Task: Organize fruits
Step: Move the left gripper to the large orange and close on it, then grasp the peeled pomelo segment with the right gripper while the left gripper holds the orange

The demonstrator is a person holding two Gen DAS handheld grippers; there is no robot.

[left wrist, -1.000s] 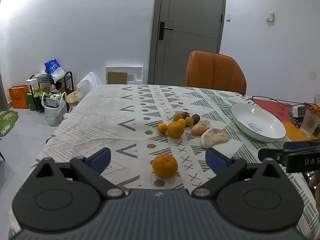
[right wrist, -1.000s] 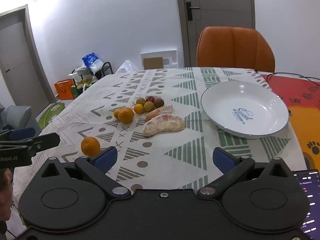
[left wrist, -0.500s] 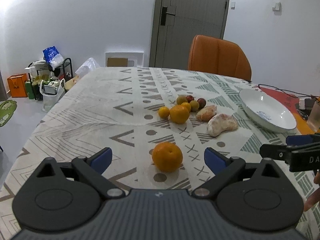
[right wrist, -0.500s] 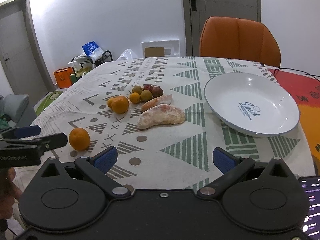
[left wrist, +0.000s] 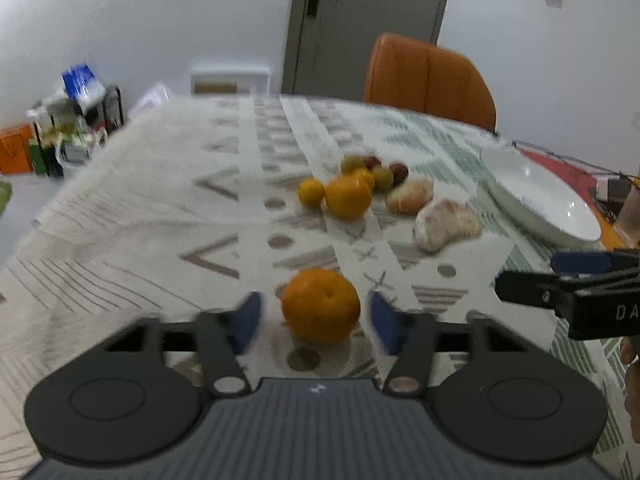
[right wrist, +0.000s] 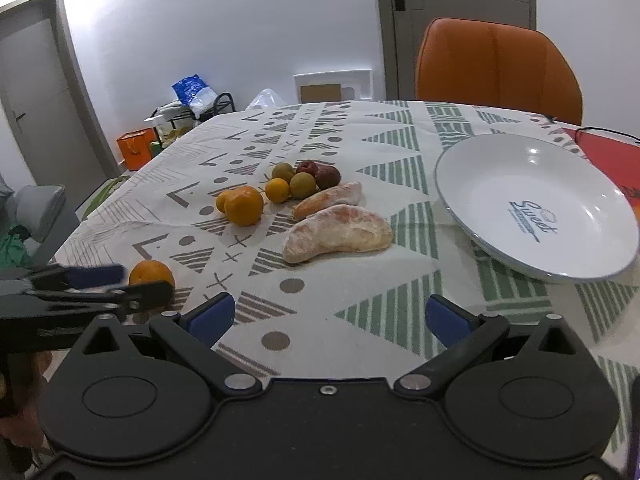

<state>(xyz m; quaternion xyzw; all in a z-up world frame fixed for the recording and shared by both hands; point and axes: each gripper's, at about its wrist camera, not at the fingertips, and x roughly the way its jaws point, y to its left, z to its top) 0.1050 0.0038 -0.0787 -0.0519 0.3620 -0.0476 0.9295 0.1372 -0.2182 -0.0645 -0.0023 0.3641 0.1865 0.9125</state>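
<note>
Two hand-held grippers are in your hands, both low over the table and pointing across it. Your left hand-held gripper is level with the table top, and its blue fingers stand one on each side of a lone orange. The fingers are close to the orange, but the left view is blurry, so you cannot tell if they touch it. Your right hand-held gripper is wide open with nothing in it, and only bare cloth lies between its blue fingers. Farther out on the table sits a bunch of fruit: a big orange, some small round fruits, and two peeled pomelo pieces lying side by side. A white plate sits to the right of the fruit, well apart from the lone orange, with no fruit in it. An orange chair stands at the far side of the table.
</note>
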